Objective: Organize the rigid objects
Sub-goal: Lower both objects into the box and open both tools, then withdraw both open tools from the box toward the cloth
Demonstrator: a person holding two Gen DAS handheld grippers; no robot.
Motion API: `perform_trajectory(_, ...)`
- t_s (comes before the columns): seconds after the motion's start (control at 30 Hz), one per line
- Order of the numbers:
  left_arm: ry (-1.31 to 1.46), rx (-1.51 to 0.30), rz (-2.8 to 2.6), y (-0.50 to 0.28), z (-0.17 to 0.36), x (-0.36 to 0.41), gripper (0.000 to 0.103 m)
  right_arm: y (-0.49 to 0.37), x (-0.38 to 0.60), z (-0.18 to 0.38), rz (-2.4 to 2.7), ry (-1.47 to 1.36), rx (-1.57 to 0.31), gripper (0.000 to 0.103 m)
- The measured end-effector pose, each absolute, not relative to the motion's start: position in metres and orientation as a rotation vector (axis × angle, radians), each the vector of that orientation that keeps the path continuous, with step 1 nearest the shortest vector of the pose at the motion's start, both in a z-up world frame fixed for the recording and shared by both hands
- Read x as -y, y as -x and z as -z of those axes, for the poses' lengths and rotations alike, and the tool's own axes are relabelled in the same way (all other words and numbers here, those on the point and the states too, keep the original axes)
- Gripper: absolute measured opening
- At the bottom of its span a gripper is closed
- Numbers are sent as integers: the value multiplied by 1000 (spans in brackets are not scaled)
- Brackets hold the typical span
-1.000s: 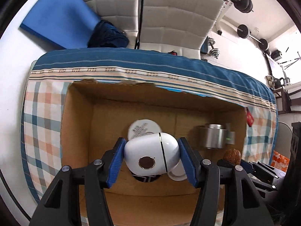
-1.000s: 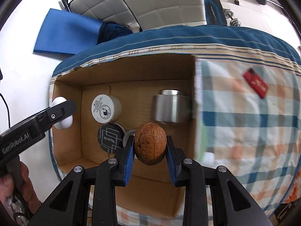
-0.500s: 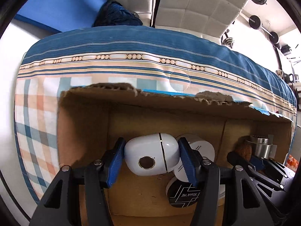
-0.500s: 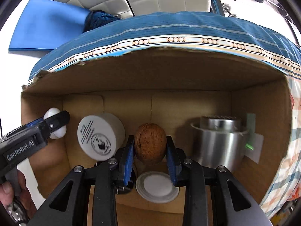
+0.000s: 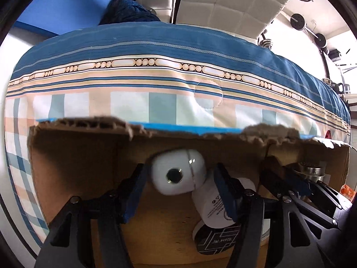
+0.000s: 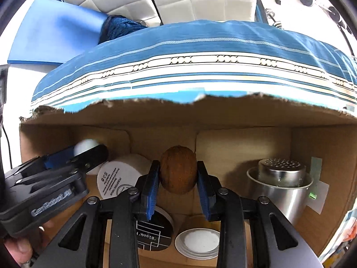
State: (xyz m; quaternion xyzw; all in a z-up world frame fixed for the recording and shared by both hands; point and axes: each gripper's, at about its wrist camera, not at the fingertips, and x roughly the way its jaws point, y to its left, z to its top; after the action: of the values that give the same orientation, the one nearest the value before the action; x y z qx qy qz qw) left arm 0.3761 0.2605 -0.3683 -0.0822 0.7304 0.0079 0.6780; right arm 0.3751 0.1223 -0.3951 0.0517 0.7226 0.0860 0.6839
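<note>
Both grippers are low inside a cardboard box. My left gripper has its jaws spread; a white rounded device with a dark round hole lies between the blue pads, with gaps on both sides. My right gripper is shut on a brown walnut, held near the box's back wall. The left gripper also shows in the right wrist view at the box's left side with the white device.
In the box lie a white cylinder, a black round tin, a white lid and a steel cup with a perforated insert. The box stands on a checked and blue-striped cloth.
Both grippers have gone deeper into the box. The left jaws have opened off the white device. The right gripper still holds the walnut, now close to the back wall.
</note>
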Motion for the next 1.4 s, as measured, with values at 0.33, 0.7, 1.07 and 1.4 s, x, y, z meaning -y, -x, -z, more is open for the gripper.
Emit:
perform_trajectory(0.33,152,-1615,-28,-365,336,-246,103,-360,-109,382,-170,-93,-1640,75)
perform_trajectory(0.7,113,-1557,-59,-328,293,-241,103,-324,-104,343,-168,-42,-1629,95)
perform_trajectory(1.07,89,-1462,-77,-274,241,-241,103,-277,-96,297,-191,-7,-1571,95)
perform_trajectory(1.4,104,-1373,-47,-238,192,-231,103,-238,-80,237,-223,-11,-1481,95)
